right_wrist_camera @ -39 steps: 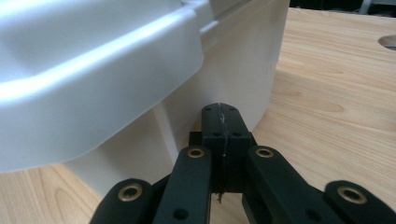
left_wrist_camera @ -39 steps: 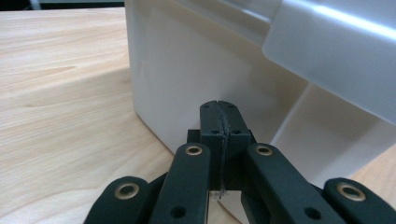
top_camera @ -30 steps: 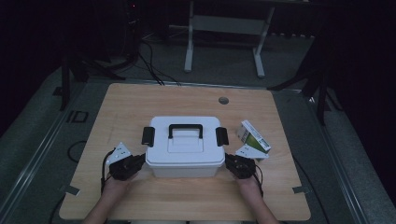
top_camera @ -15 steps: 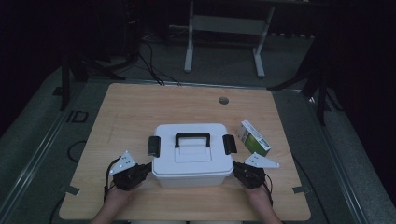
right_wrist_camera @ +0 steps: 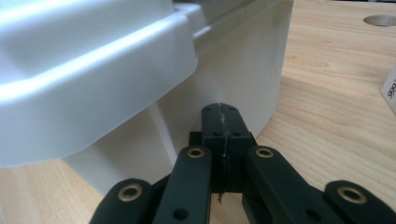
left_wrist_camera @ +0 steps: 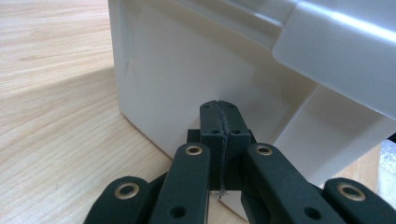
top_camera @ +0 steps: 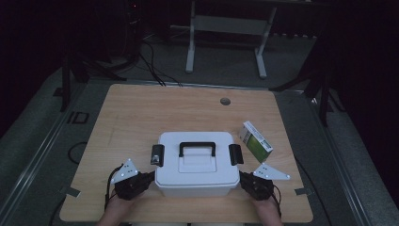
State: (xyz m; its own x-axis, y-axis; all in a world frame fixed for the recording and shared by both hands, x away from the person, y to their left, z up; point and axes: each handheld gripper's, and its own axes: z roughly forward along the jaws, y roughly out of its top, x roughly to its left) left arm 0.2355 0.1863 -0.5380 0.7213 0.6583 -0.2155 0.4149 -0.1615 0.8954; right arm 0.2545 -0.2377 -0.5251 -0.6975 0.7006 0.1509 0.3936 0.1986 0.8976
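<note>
Now you're squeezing white storage box (top_camera: 196,165) near table's front edge: left gripper (left_wrist_camera: 219,108), right gripper (right_wrist_camera: 221,112), jaws together, keeping pressure even.

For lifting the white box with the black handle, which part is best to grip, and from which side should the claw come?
Probably the black handle on the lid of the white box, approached from straight above. It arches clear of the lid, so open jaws could close across its bar. The box walls are wide and smooth; both the left claw and right claw, shut, only rest against its opposite sides.
</note>
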